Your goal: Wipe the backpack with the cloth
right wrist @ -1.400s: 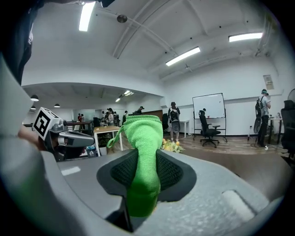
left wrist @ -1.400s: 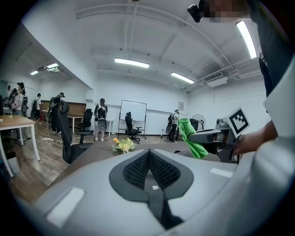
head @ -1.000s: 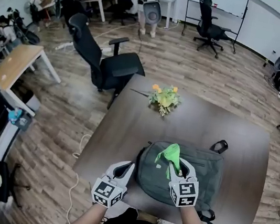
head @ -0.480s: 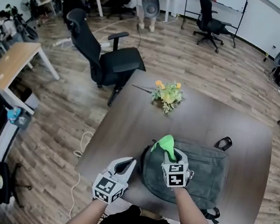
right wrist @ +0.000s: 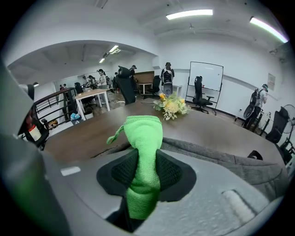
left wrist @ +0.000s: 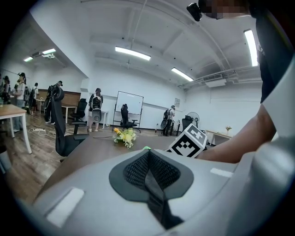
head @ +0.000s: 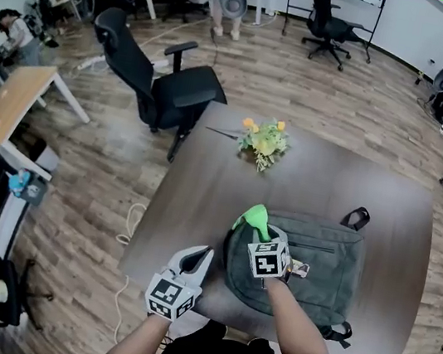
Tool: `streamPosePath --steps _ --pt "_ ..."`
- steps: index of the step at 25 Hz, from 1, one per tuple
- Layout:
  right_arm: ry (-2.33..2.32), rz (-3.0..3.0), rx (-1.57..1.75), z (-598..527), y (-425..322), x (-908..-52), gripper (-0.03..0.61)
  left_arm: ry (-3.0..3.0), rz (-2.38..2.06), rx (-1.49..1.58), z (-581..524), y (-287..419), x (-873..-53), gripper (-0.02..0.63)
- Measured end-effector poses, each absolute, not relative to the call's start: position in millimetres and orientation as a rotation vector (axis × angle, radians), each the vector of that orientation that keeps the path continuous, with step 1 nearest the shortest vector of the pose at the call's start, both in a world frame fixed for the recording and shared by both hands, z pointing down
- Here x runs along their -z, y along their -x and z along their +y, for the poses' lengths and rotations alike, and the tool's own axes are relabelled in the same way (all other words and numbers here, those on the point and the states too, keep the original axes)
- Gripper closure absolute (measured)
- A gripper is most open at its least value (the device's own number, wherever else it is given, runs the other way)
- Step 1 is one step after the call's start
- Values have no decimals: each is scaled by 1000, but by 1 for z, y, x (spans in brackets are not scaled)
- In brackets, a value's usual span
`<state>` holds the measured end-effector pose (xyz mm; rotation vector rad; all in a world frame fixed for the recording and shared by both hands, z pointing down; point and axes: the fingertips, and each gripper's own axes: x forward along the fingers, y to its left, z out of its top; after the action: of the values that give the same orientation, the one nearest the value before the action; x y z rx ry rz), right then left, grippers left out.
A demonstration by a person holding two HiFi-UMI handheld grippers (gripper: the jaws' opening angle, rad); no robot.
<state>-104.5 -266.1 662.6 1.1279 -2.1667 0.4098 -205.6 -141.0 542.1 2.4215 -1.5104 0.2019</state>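
Right gripper (head: 259,232) shifted left, green cloth (head: 254,216) bunched upright, grey backpack (head: 320,268) flat

Dark table (head: 202,194) with backpack (head: 324,265), flowers (head: 262,143)

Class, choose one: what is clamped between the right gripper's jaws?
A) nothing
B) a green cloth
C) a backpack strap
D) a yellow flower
B: the right gripper has its jaws shut on the green cloth, whose free end sticks out past them at the edge of the backpack.

Head view looks down; all share flowers (head: 262,143).
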Motion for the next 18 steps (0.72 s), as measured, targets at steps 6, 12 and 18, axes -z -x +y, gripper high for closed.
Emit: streamPosePath --steps 6,12,18 --pt "-1134 -2134 -376 -270 100 -664 468 -2423 -1490 -209 -146 203 -547 595" --pt "-1183 -2080 -350 -282 75 -663 468 -2435 -1474 -213 -151 198 -545 596" --pt "-1258 -2010 -399 -292 36 -668 466 -2451 -1442 -228 -152 185 -548 596"
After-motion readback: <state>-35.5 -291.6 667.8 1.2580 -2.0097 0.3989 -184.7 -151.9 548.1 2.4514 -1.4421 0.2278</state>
